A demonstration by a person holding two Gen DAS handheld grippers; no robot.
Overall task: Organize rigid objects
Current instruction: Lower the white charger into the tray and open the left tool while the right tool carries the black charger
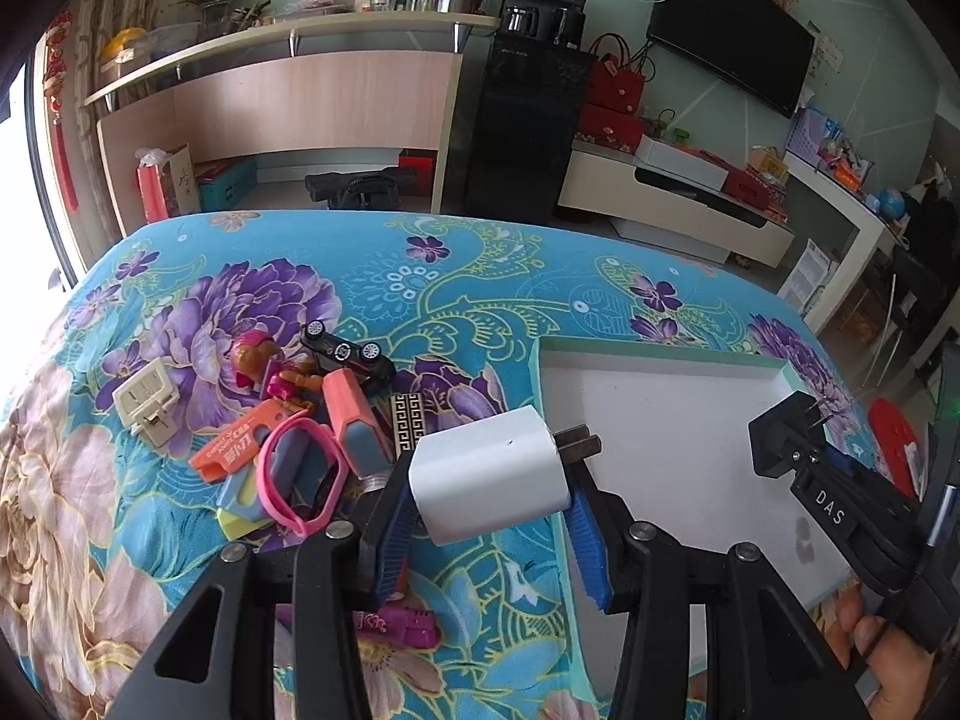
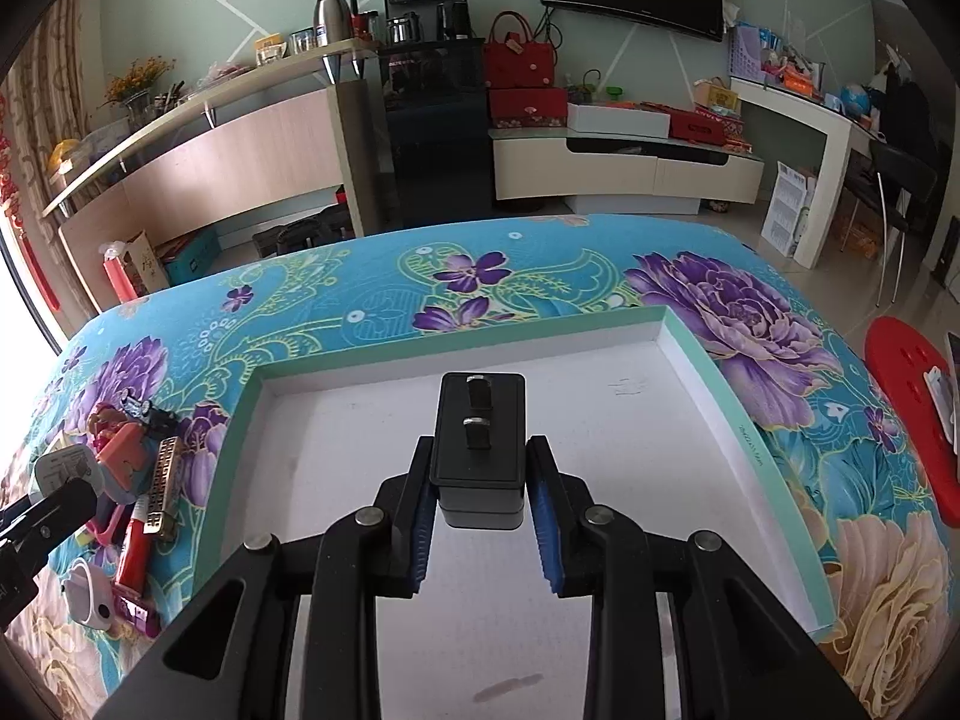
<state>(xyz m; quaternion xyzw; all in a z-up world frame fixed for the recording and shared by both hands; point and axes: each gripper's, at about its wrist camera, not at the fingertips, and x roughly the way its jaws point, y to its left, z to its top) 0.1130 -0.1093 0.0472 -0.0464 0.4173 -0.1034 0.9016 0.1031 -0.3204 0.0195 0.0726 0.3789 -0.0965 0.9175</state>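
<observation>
A person is sorting small hard objects from a table covered in a blue floral cloth [image 1: 420,276] into a shallow white tray [image 2: 678,348] with a pale green rim. The sorting is looking barely begun: the tray floor is showing nothing lying on it in either view, only a few faint smudges, while a jumbled pile is sitting on the cloth just left of the tray. That pile is including a black toy car [image 1: 348,354] lying wheels-up, a small pink-helmeted figure [image 1: 255,360], a cream wall plug [image 1: 147,399], an orange utility knife [image 1: 240,441], a pink ring-shaped band [image 1: 300,474], a salmon and grey handled tool [image 1: 357,423], a gold and black patterned bar [image 1: 407,423] and a magenta item [image 1: 402,627] nearer the camera. So nearly everything appears left to move. The left gripper [image 1: 489,501] is clamping a white charger block [image 1: 486,474] between its blue-padded fingers, prongs pointing right, hanging above the cloth at the tray's left edge. The right gripper [image 2: 480,504] is squeezing a black charger block [image 2: 480,444] by its sides, prongs facing away from the camera, and holding it over the middle of the tray, seemingly above the floor rather than resting on it. Both chargers look ready to be set down inside.
</observation>
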